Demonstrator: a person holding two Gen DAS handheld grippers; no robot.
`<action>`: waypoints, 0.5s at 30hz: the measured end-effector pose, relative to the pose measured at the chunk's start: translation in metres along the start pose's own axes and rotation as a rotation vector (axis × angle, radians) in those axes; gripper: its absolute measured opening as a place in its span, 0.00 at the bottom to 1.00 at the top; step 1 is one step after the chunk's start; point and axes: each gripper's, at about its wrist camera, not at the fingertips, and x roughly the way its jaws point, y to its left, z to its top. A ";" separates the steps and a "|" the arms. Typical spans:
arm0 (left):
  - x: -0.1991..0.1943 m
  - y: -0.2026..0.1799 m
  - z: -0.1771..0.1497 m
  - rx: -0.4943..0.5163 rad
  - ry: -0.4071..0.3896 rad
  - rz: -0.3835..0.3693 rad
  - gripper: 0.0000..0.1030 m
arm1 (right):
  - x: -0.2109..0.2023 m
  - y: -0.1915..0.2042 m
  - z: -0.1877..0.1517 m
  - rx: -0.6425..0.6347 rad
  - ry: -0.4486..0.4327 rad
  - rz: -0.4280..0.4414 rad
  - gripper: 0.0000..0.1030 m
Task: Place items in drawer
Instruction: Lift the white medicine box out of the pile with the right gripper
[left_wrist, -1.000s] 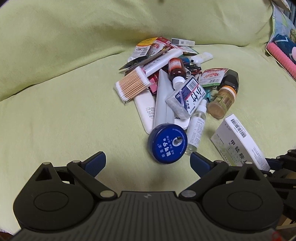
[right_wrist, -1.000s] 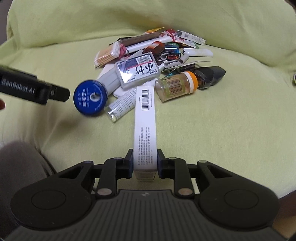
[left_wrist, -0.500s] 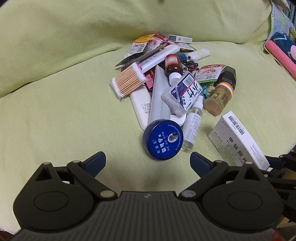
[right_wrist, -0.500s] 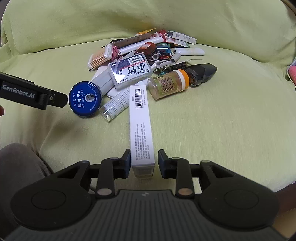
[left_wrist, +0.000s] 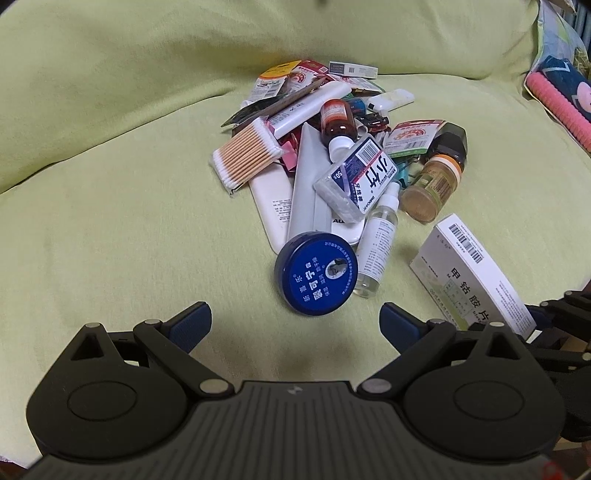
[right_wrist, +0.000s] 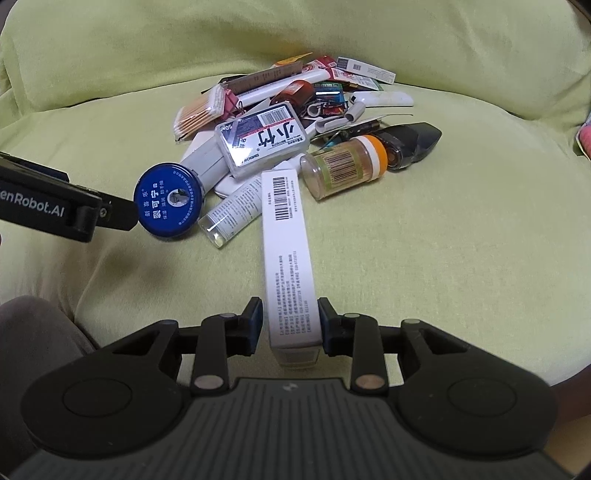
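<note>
The right gripper (right_wrist: 290, 325) clamps the near end of a long white box (right_wrist: 286, 251), its far end pointing toward 12 o'clock at the pile (right_wrist: 295, 122) on the green cushion (right_wrist: 461, 240). At 9 o'clock, the left gripper (left_wrist: 295, 319) hangs spread wide and empty before a blue tin (left_wrist: 316, 273). Judged mid-pickup: next, carry the box to the drawer, which is out of view.

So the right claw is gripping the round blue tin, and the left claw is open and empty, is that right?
Not quite. The right claw is gripping the long white box, as the right wrist view shows. The round blue tin lies loose on the green cover. The left claw is open and empty.
</note>
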 end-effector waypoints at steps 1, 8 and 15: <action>0.000 0.000 -0.001 0.002 0.000 0.001 0.95 | 0.001 0.001 0.000 0.001 -0.004 -0.004 0.21; -0.006 0.001 -0.006 0.000 0.000 0.008 0.95 | -0.007 0.004 -0.002 0.010 -0.054 -0.019 0.21; -0.015 -0.005 -0.007 0.015 -0.014 0.000 0.95 | -0.022 -0.001 -0.002 0.032 -0.085 -0.050 0.21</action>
